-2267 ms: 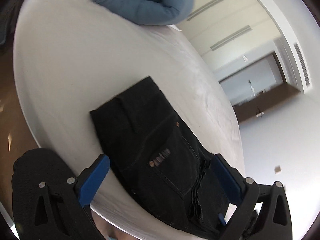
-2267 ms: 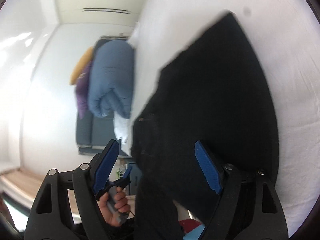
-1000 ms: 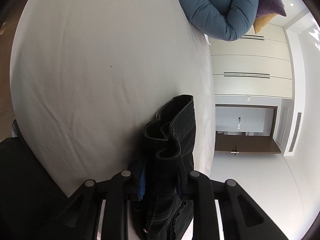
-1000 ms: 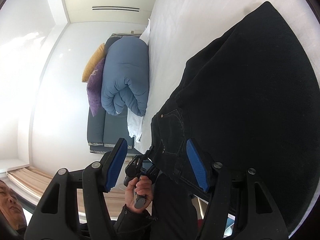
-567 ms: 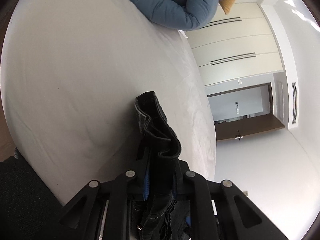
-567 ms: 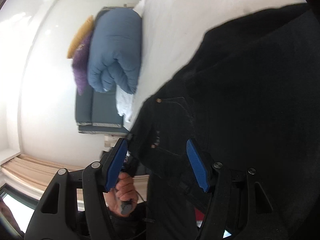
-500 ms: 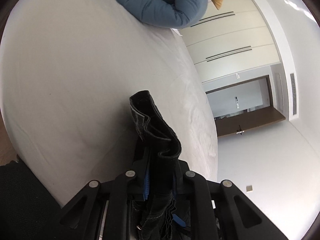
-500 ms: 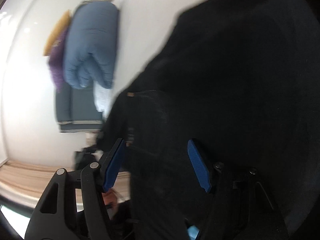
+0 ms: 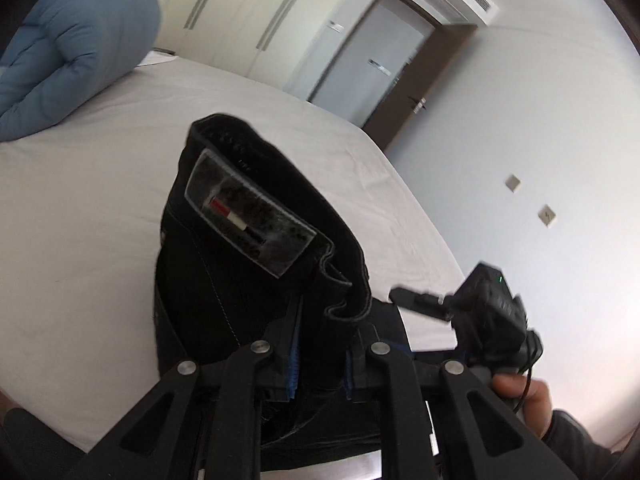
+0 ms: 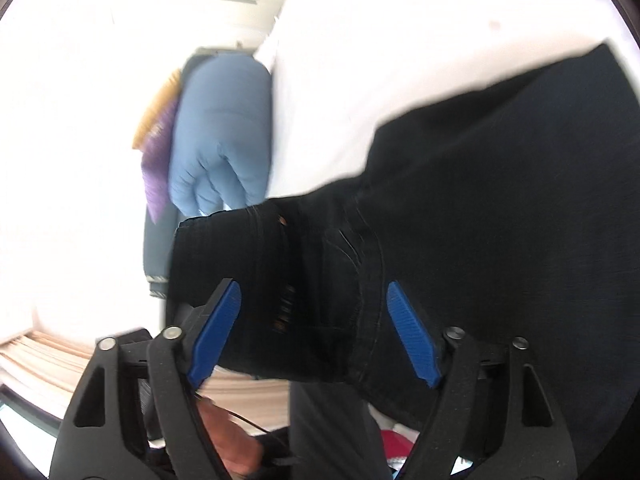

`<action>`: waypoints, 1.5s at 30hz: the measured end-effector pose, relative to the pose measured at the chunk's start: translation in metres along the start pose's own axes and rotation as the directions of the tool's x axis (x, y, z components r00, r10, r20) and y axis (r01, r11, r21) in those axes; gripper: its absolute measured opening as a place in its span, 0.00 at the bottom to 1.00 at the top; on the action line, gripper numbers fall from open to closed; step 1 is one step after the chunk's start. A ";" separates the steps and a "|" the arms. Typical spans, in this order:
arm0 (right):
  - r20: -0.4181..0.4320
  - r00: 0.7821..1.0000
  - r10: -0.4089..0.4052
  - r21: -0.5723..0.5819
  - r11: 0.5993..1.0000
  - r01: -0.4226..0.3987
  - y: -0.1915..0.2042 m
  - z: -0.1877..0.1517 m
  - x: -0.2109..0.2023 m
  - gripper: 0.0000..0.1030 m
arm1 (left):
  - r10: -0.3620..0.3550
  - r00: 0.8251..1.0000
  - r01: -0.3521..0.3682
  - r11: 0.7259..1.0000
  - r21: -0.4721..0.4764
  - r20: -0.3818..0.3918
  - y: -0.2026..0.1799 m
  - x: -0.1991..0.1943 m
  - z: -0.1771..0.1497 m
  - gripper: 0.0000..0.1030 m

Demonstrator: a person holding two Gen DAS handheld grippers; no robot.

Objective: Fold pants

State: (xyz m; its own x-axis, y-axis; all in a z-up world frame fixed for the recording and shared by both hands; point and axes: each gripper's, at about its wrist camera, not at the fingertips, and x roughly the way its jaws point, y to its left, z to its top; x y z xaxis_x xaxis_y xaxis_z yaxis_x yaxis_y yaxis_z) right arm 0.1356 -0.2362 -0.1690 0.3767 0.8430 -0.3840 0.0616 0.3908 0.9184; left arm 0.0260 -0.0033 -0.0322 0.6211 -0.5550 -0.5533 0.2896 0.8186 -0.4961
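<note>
**Now the waistband is up off the bed, and the right tongs let go**

Now the big change is on the bed (image 9: 80, 208): the black pants (image 9: 248, 248), which a couple of seconds ago lay flat and part-folded near the bed's near edge, are lifted at one end. From the left wrist, the bunched waistband with its grey label (image 9: 250, 218) stands up above the white sheet near that edge, where a second ago the same bunch hung sideways in the picture. Most of the cloth trails down toward the near edge, and in the right wrist view a broad black stretch lies across the sheet toward the bed's far side.

Next, the blue quilt (image 9: 68, 52) sits rolled at the head end, well apart from the pants, as it did earlier.

Smaller: the left gripper (image 9: 320, 364) is clamped tight on the waistband, its blue pads pressed into the denim. The right gripper (image 10: 316, 332) has just been opening; its pads now stand wide, with a fold of the pants between them but neither pad pressing on it. The person's right hand (image 9: 524, 396) shows at the lower right of the left view.

As I judge it, one hand carries the waist end over for the next fold while the other has released and must take a fresh hold before the cloth can be laid down square.
</note>
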 end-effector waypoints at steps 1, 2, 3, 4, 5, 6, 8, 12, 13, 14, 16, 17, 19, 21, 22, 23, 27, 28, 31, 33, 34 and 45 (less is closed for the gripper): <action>0.013 1.000 0.015 -0.005 1.000 -0.015 0.003 0.003 -0.011 0.83 | -0.005 1.000 0.005 0.999 0.035 -0.022 -0.013 0.009 -0.007 0.15; 0.025 0.999 0.029 -0.018 0.999 -0.028 0.005 0.004 -0.022 0.85 | -0.005 0.999 0.008 0.998 0.069 -0.044 -0.024 0.019 -0.014 0.15; 0.033 0.999 0.030 -0.028 0.999 -0.029 0.007 0.004 -0.030 0.86 | -0.007 0.997 0.014 0.995 0.099 -0.072 -0.035 0.028 -0.022 0.15; 0.038 0.999 0.022 -0.034 0.999 -0.020 0.007 0.004 -0.037 0.87 | -0.011 0.995 0.024 0.991 0.128 -0.101 -0.045 0.037 -0.031 0.15; 0.036 0.999 0.019 -0.037 0.999 -0.018 0.009 0.001 -0.041 0.88 | -0.013 0.992 0.032 0.988 0.154 -0.123 -0.054 0.043 -0.038 0.15; 0.031 0.999 0.017 -0.040 0.999 -0.016 0.008 0.001 -0.044 0.88 | -0.015 0.989 0.042 0.982 0.183 -0.147 -0.063 0.050 -0.046 0.15; 0.008 1.000 -0.022 -0.047 0.999 0.022 0.005 -0.001 -0.045 0.88 | -0.014 0.985 0.055 0.970 0.238 -0.171 -0.078 0.056 -0.056 0.15; -0.054 0.991 -0.120 -0.047 0.992 0.117 -0.011 -0.005 -0.040 0.88 | 0.018 0.981 0.046 0.944 0.328 -0.192 -0.100 0.062 -0.070 0.15; -0.060 0.987 -0.149 -0.046 0.988 0.146 -0.014 -0.005 -0.037 0.88 | 0.024 0.982 0.043 0.940 0.338 -0.190 -0.101 0.061 -0.070 0.15; -0.054 0.986 -0.156 -0.043 0.987 0.154 -0.017 -0.006 -0.036 0.87 | 0.031 0.982 0.037 0.936 0.350 -0.186 -0.103 0.061 -0.071 0.15; -0.039 0.987 -0.154 -0.041 0.987 0.153 -0.022 -0.004 -0.036 0.66 | 0.040 0.983 0.030 0.928 0.371 -0.181 -0.110 0.063 -0.074 0.15; -0.042 0.986 -0.161 -0.039 0.986 0.160 -0.025 -0.003 -0.035 0.46 | 0.046 0.982 0.027 0.923 0.383 -0.181 -0.112 0.063 -0.075 0.15; -0.041 0.984 -0.173 -0.045 0.984 0.171 -0.029 -0.001 -0.030 0.31 | 0.054 0.980 0.025 0.918 0.395 -0.189 -0.115 0.064 -0.080 0.15; -0.030 0.977 -0.212 -0.101 0.973 0.208 -0.021 -0.002 -0.028 0.25 | 0.061 0.980 0.023 0.912 0.410 -0.190 -0.115 0.066 -0.080 0.15; -0.023 0.973 -0.229 -0.124 0.966 0.225 -0.017 -0.002 -0.027 0.23 | 0.062 0.980 0.024 0.908 0.417 -0.191 -0.118 0.067 -0.081 0.15; -0.015 0.972 -0.233 -0.132 0.964 0.229 -0.017 0.000 -0.030 0.19 | 0.059 0.980 0.028 0.906 0.423 -0.192 -0.122 0.068 -0.081 0.15; 0.017 0.976 -0.218 -0.144 0.965 0.218 -0.017 0.005 -0.049 0.18 | 0.050 0.980 0.042 0.891 0.452 -0.190 -0.137 0.074 -0.079 0.15; 0.024 0.976 -0.216 -0.141 0.966 0.217 -0.019 0.009 -0.052 0.18 | 0.049 0.980 0.046 0.886 0.462 -0.193 -0.142 0.077 -0.080 0.15; 0.040 0.976 -0.214 -0.126 0.968 0.218 -0.030 0.014 -0.070 0.18 | 0.049 0.977 0.061 0.868 0.492 -0.207 -0.156 0.089 -0.086 0.15; 0.047 0.975 -0.219 -0.115 0.968 0.223 -0.040 0.018 -0.079 0.18 | 0.055 0.973 0.070 0.854 0.516 -0.223 -0.163 0.098 -0.094 0.15; 0.047 0.975 -0.217 -0.104 0.970 0.221 -0.046 0.021 -0.082 0.18 | 0.058 0.971 0.073 0.849 0.523 -0.231 -0.166 0.102 -0.098 0.15; 0.032 0.988 -0.150 -0.019 0.988 0.151 -0.104 0.023 -0.069 0.19 | 0.039 0.940 0.141 0.860 0.490 -0.339 -0.156 0.122 -0.132 0.58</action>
State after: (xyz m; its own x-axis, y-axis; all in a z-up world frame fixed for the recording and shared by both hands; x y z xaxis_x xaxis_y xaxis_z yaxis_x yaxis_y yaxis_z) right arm 0.1249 -0.3434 -0.2361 0.3923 0.7625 -0.5145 0.1000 0.5206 0.8479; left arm -0.0394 -0.2186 -0.1109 0.3478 -0.5399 -0.7665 0.6938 0.6981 -0.1769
